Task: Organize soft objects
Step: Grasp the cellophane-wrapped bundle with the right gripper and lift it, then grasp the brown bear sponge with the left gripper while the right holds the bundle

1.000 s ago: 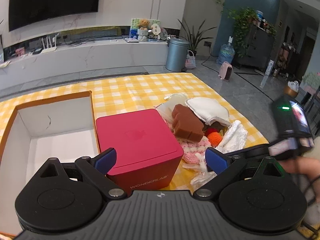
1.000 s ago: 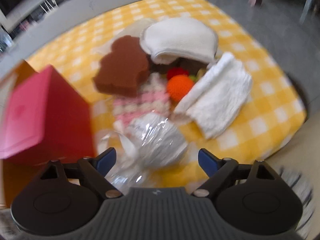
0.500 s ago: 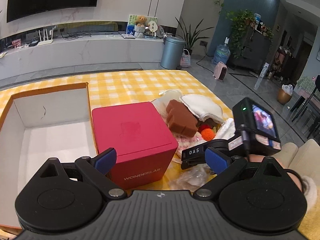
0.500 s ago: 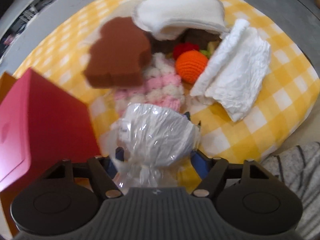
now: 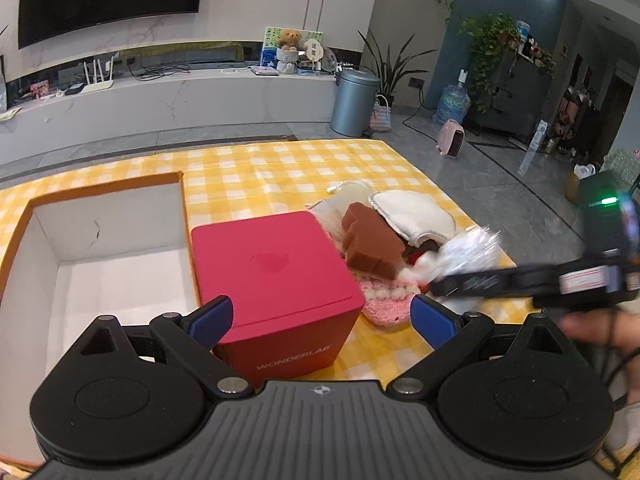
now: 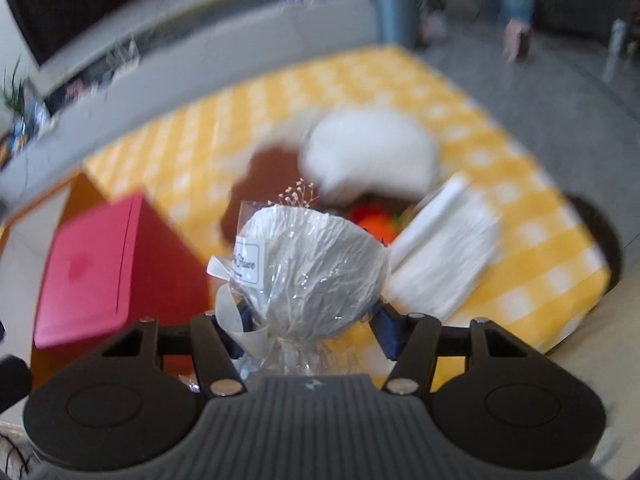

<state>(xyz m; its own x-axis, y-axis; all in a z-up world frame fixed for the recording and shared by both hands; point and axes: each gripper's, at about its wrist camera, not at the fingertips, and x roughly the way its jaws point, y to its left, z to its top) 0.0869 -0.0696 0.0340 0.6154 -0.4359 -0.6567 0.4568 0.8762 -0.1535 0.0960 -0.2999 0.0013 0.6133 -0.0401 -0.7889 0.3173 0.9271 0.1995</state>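
My right gripper (image 6: 312, 320) has its jaws closing, the pads pressing on a white bundle wrapped in crinkly cellophane (image 6: 316, 268), held up off the yellow checked cloth. In the left wrist view that bundle (image 5: 460, 252) is blurred, at the tip of the right gripper (image 5: 520, 280). Beyond it lie a brown sponge (image 5: 372, 244), a white pad (image 5: 412, 216), a pink crochet piece (image 5: 388, 304), an orange crochet ball (image 6: 376, 228) and a folded white towel (image 6: 440, 264). My left gripper (image 5: 320, 316) is open and holds nothing, just above the near edge of a red box (image 5: 272, 276).
An open cardboard box with a white inside (image 5: 100, 260) stands left of the red box. The table's right edge (image 5: 480, 220) drops to a grey floor. A person's hand (image 5: 600, 328) is on the right gripper. Far behind are a low TV counter and a bin (image 5: 354, 102).
The right gripper's jaws narrowed around the wrapped bundle and lifted it off the cloth, tilting the view up. The left gripper stayed almost still.
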